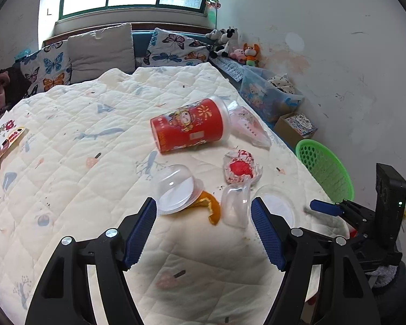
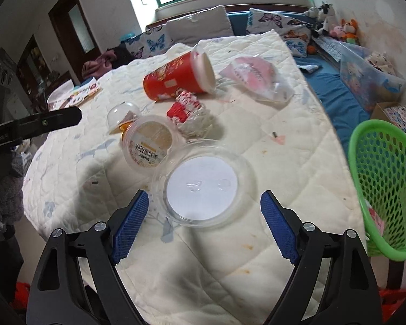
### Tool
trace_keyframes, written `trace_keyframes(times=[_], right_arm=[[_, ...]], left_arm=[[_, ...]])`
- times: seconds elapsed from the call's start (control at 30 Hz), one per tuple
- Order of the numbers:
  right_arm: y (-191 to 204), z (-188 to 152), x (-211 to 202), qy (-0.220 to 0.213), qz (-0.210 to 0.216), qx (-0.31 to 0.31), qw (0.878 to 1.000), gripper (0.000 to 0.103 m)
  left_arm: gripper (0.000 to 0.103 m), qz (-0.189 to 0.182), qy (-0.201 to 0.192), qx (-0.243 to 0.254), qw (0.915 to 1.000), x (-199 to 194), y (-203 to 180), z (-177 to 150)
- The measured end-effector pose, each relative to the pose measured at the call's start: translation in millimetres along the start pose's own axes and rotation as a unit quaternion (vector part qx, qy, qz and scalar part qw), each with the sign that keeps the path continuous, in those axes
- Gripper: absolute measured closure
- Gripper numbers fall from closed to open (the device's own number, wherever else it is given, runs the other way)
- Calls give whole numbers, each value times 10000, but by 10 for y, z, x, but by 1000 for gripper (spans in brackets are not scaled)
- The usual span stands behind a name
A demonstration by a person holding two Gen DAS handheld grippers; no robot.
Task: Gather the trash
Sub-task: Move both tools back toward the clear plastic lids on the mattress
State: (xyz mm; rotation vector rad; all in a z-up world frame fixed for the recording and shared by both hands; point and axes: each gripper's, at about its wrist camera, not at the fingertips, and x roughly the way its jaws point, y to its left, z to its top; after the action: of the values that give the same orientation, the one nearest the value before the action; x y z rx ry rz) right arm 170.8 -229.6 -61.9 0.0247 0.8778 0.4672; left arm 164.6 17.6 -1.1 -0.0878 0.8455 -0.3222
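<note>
The right gripper (image 2: 204, 227) is being held with its jaws wide apart and nothing between them, just short of the clear plastic lid (image 2: 204, 182) lying flat near the edge of the quilted bed cover (image 2: 270, 243). The left gripper (image 1: 203, 233) is likewise standing open and empty, being pointed at the small clear cup (image 1: 235, 205) and the orange peel (image 1: 212, 207) beside it.

The lid is being judged very light, thin, springy and slick; it would probably be best taken across its raised rim, since the flat centre offers nothing to pinch and the soft quilt will give underneath. The red paper cup (image 2: 180, 77), lying on its side further up the bed, is being judged light and crushable. The crumpled red-and-white wrapper (image 2: 190, 115) and the thin plastic bag (image 2: 257, 80) look soft and limp. The green basket (image 2: 384, 189) is standing off the bed's right edge; whether it already holds trash cannot be clearly made out.
</note>
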Motion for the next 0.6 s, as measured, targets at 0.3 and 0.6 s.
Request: trace_keyframes(times=[0.3,0.6], right_arm=[[147,22,271,193,-271,-441,9985,11],[130,29,438,302,-330,-458,9979,11]], left_arm=[[33,-15,106,41,9999,29,53,-146],[37,-84,321,207,9992,189,-52,-268]])
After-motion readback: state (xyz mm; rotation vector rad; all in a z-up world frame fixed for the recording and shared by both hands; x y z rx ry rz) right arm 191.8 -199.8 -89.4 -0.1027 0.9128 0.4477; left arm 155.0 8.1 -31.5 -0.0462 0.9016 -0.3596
